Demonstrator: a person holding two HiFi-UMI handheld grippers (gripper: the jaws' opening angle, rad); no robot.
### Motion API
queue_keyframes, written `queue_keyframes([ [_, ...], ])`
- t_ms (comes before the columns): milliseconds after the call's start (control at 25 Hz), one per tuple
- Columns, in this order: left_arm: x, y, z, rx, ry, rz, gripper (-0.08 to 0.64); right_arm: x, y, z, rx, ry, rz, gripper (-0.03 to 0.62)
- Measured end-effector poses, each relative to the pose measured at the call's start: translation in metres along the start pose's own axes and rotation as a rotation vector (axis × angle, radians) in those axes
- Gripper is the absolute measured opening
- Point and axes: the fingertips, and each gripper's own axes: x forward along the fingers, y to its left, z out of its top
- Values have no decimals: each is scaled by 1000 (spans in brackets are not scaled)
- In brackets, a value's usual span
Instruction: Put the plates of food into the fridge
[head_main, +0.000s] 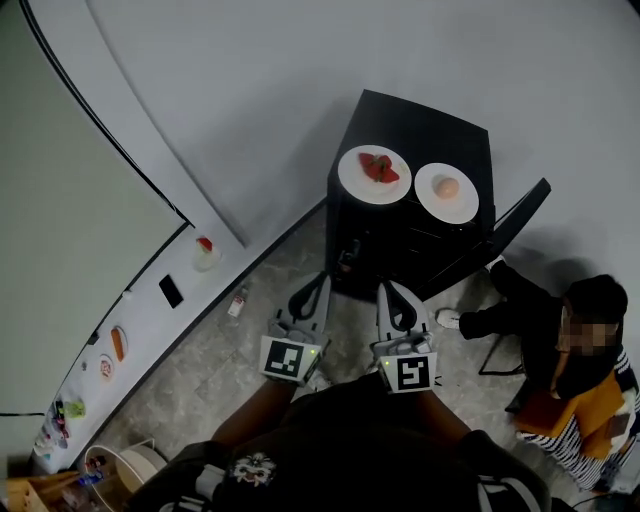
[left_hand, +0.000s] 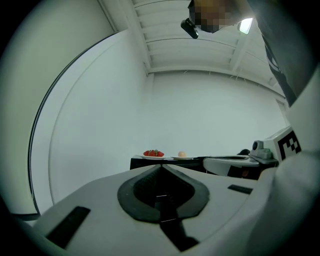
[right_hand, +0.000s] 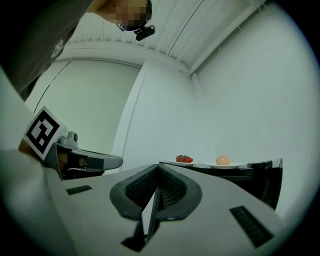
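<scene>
Pale walls (head_main: 250, 80) meet a speckled floor (head_main: 200, 370). A long white counter (head_main: 150, 320) runs down the left; its near end is cut off by the frame, and the items on it are too small to name.

A black mini fridge (head_main: 410, 230) stands against the wall. Its door (head_main: 515, 220) is swung open to the right and seen almost edge-on. The interior is dark, and the shelves cannot be made out.

A seated person (head_main: 560, 370) is just beside the open door, partly cut off at the frame's right edge.

Both task items sit on the fridge top, side by side and apart, not inside:
- The plate of strawberries (head_main: 374, 174) is on the left.
- The second plate (head_main: 447, 192), on the right, carries one round orange item that cannot be identified.

The floor in front of the fridge is open. A small bottle (head_main: 237, 300) lies to the left, near the counter's foot.

The left gripper (head_main: 320, 283) and right gripper (head_main: 387, 290) are held side by side, near the fridge front but not touching it. In the gripper views, the left gripper's (left_hand: 161, 166) jaws are pressed together with nothing between them. The same holds for the right gripper (right_hand: 158, 165).
</scene>
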Motion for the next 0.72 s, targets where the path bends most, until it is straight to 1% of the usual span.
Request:
queue_keyframes([
  [120,11,-4,6,-16,-6,-29,23,0,-13,-2,2,9,-32,25],
  [200,18,-6,7,-27,1,-35,23,1,-25,-6,13,20,-52,25],
  [280,26,-8,8,-19,12,-36,23,2,-37,-7,19,22,-68,25],
  [400,39,-12,7,3,5,-42,23,5,-55,-9,22,21,-89,25],
  [560,55,-20,7,-16,11,-49,23,6,-74,-10,21,23,-120,25],
  [720,66,-29,3,1,18,-71,23,4,-88,-17,9,45,-134,25],
])
